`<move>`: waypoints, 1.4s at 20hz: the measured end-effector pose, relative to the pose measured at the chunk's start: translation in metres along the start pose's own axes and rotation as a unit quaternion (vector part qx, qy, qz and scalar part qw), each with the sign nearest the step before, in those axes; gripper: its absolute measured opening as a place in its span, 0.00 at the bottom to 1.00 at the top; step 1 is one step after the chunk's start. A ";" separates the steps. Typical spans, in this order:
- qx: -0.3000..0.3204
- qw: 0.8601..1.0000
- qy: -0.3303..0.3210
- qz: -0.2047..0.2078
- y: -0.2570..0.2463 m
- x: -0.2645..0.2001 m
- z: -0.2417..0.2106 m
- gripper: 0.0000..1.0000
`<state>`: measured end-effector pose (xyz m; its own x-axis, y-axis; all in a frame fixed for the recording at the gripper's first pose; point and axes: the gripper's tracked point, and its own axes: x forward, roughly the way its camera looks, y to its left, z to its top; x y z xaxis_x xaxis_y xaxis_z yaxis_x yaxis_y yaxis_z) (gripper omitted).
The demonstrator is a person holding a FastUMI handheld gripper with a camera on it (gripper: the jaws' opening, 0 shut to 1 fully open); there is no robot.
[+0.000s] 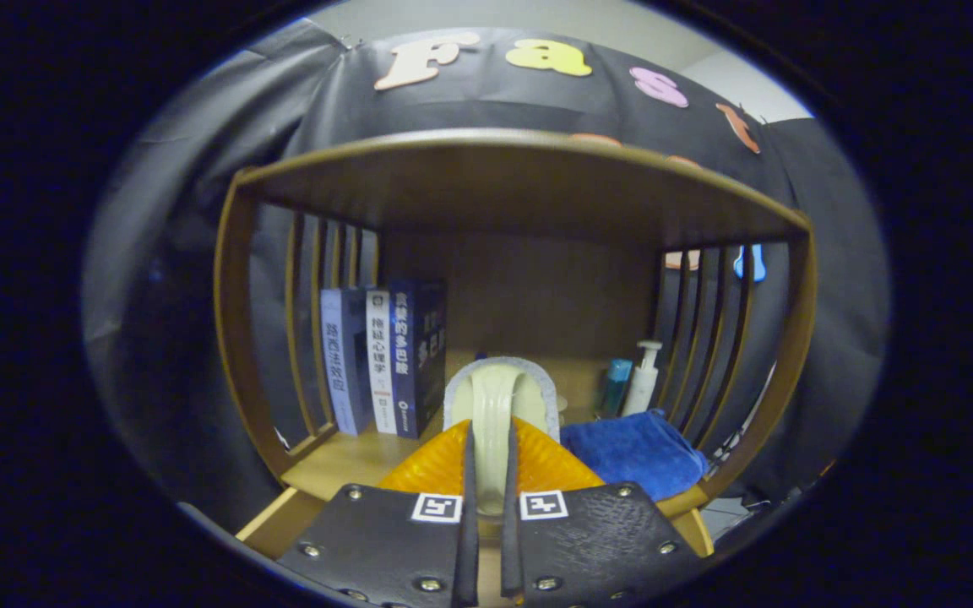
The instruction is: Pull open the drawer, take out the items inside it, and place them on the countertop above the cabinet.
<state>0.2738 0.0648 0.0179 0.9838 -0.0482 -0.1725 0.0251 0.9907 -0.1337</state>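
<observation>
Gripper view, jaws (486, 498) clamped on brush handle (493, 405), over countertop (351, 460), blue cloth (634, 452) right.

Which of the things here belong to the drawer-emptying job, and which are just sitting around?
Part of the job:
- cream-handled brush, held between the fingers of the gripper
- countertop it's headed for

Just lying about:
- books
- blue cloth
- pump bottle
- small teal bottle

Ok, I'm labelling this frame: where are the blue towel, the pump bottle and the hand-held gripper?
blue towel (634, 452): gripper view, middle of its folded top.
pump bottle (644, 384): gripper view, its body.
hand-held gripper (491, 498): gripper view, between its fingertips.
</observation>
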 end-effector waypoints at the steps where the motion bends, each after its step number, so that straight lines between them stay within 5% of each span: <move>1: 0.007 1.000 0.023 0.003 0.003 0.011 -0.016 0.11; 6: 0.048 0.994 0.097 -0.009 -0.003 0.052 -0.083 0.11; 19: 0.004 0.999 -0.034 -0.032 -0.012 0.136 -0.083 0.13; 28: 0.019 0.995 -0.033 -0.092 -0.029 0.140 -0.076 0.18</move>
<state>0.3972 0.0198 -0.0762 0.9714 -0.2220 -0.0840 0.2114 0.9701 -0.1194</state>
